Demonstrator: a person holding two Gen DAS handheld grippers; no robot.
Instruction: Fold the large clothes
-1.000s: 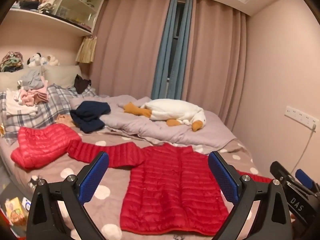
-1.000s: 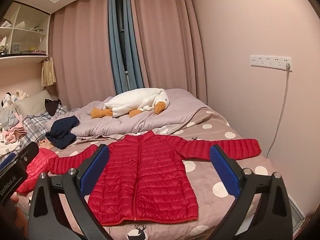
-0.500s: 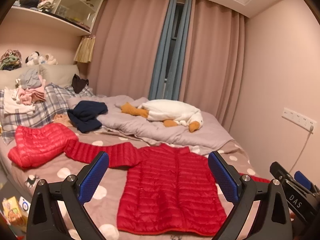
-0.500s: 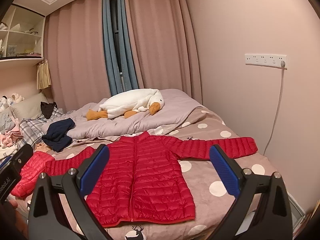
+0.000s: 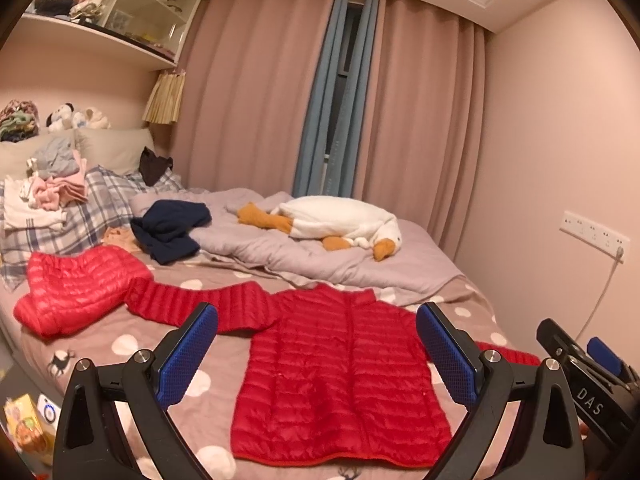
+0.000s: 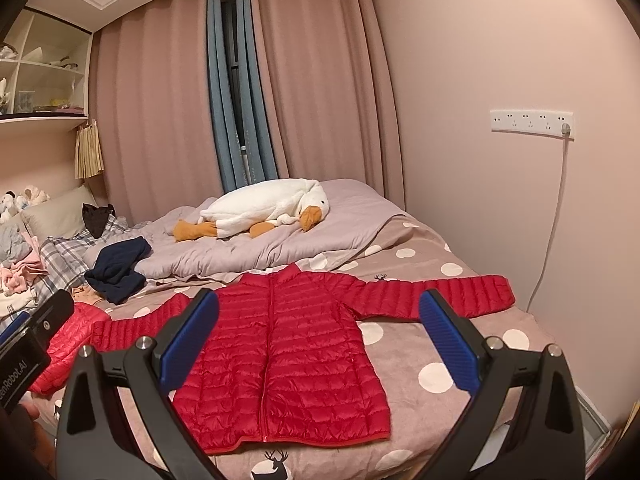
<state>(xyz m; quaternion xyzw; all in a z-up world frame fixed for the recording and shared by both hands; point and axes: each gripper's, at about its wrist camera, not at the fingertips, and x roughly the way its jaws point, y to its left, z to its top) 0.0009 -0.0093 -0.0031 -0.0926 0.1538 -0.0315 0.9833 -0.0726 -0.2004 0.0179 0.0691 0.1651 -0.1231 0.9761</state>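
We hold both tools above the near edge of the bed, fingers spread wide and gripping nothing: the left gripper frames the jacket's body, and the right gripper does the same from its own side. Below them the red down jacket lies flat and zipped, front up, hem toward the near edge, collar toward the rumpled duvet. Its right sleeve stretches toward the wall-side edge; the other sleeve runs toward the pillow end, where its cuff meets a second red down jacket, which lies crumpled.

We judge that the spreading is done and the folding has not begun. Next we need to drop each gripper to a cuff, pinch the slippery quilted fabric firmly, and carry each sleeve across the chest. The left cuff must be picked without catching the crumpled jacket beside it.
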